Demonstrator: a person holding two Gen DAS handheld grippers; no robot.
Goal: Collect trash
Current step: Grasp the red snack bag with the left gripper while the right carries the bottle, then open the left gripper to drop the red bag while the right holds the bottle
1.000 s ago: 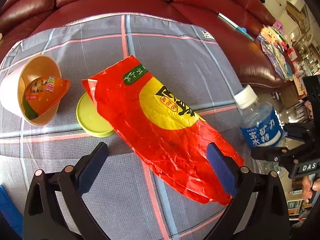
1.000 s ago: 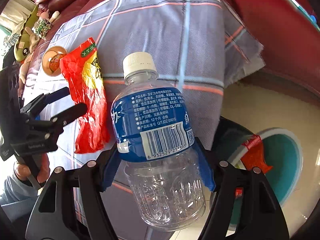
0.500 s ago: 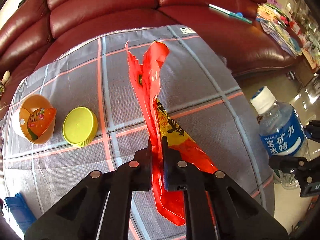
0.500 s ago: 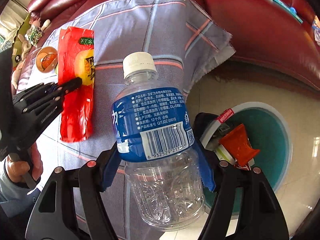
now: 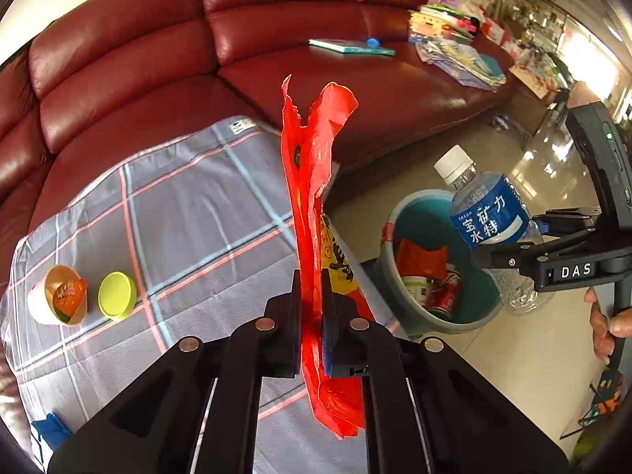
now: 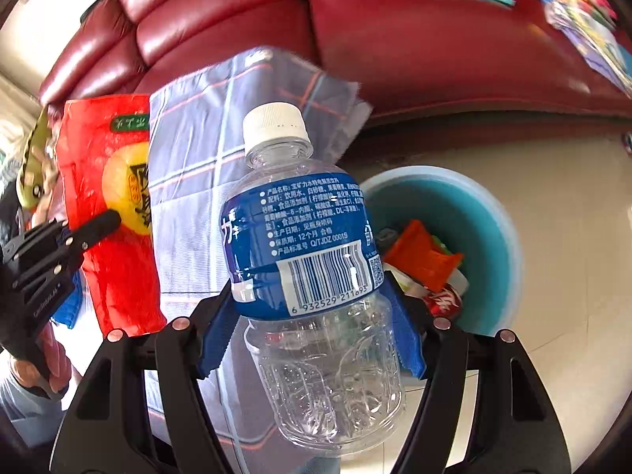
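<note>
Trash held in both grippers beside a teal bin [image 5: 399, 272].
Left gripper [image 5: 312, 316] clenches red wrapper [image 5: 306, 181]; right gripper [image 6: 312, 328] grasps empty bottle [image 6: 312, 245]; bin holds cans [image 5: 442, 296], wrappers.

Both views ride on the grippers and look steeply down along the fingers. The left view faces the cloth [image 5: 185, 213] and sofa [image 5: 130, 75], wrapper [image 5: 312, 197] close at centre, bin [image 5: 395, 260] at 3 o'clock. The right view has the bottle [image 6: 312, 268] filling its centre. Both share cloth, sofa, bin, wrapper and bottle.
</note>
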